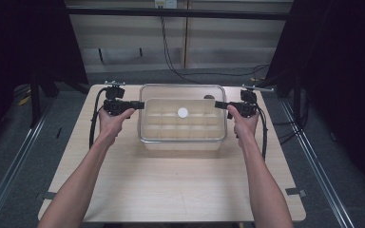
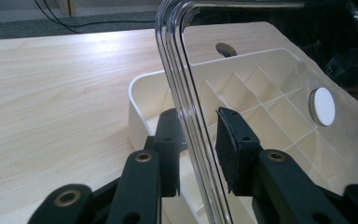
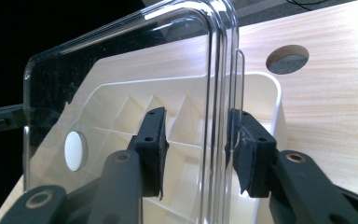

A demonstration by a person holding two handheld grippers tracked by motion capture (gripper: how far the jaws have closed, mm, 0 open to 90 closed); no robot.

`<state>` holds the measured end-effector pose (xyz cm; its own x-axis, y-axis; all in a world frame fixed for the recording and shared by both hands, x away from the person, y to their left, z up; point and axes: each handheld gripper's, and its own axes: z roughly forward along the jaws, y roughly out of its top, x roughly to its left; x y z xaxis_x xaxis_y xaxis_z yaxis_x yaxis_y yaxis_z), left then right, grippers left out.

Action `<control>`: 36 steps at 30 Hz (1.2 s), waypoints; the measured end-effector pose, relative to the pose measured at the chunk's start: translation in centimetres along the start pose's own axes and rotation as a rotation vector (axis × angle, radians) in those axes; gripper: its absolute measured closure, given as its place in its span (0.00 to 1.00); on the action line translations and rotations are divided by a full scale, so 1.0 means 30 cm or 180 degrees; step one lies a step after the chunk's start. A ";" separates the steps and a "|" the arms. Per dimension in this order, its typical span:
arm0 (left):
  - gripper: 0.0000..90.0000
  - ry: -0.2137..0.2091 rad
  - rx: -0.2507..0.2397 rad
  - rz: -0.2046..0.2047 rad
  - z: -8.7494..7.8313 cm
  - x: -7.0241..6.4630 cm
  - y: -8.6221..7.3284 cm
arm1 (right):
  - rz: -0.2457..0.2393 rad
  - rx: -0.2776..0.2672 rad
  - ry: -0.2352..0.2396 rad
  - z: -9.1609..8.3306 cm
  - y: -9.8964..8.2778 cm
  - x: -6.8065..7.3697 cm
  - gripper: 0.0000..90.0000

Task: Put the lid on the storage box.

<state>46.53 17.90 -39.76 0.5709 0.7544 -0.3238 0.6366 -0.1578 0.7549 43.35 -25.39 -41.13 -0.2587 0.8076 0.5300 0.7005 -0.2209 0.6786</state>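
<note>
A clear plastic lid [image 1: 153, 92] with a white round disc [image 1: 183, 112] at its middle hangs level just above a white tray [image 1: 180, 145] divided into several compartments. My left gripper [image 1: 141, 105] is shut on the lid's left rim, and my right gripper [image 1: 217, 105] is shut on its right rim. In the left gripper view the rim [image 2: 189, 93] passes between the pads [image 2: 233, 140], with the tray [image 2: 140, 107] and disc [image 2: 322, 106] beyond. In the right gripper view the lid [image 3: 121, 60] stands between the jaws, over the tray [image 3: 265, 102] and disc [image 3: 74, 150].
The tray sits at the far middle of a light wooden table [image 1: 171, 190]. A round cable hole [image 1: 209, 97] lies in the tabletop behind the tray. Black curtains flank both sides, and cables run along the floor past the far edge.
</note>
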 end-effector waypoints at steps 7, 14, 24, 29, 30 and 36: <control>0.76 -0.0024 0.0060 -0.0127 0.029 0.015 -0.008 | -0.0019 0.0076 -0.0163 0.035 -0.004 -0.002 0.59; 0.73 -0.0050 0.0146 -0.0173 0.056 0.020 -0.017 | -0.0069 0.0163 -0.0363 0.069 -0.018 -0.012 0.53; 0.72 -0.0143 0.0214 -0.0325 0.084 0.046 -0.026 | -0.0034 0.0139 -0.0472 0.098 -0.026 -0.017 0.49; 0.71 -0.0153 0.0219 -0.0323 0.086 0.049 -0.029 | -0.0118 0.0117 -0.0559 0.103 -0.030 -0.011 0.48; 0.71 -0.0155 0.0223 -0.0316 0.087 0.051 -0.029 | -0.0121 0.0130 -0.0570 0.104 -0.029 -0.010 0.48; 0.70 -0.0151 0.0246 -0.0343 0.093 0.053 -0.040 | -0.0123 0.0160 -0.0617 0.109 -0.034 -0.010 0.48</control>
<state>48.10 17.50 -42.77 0.5198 0.7390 -0.4286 0.7326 -0.1276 0.6686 44.88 -23.62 -43.66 -0.1565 0.9062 0.3929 0.7261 -0.1640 0.6677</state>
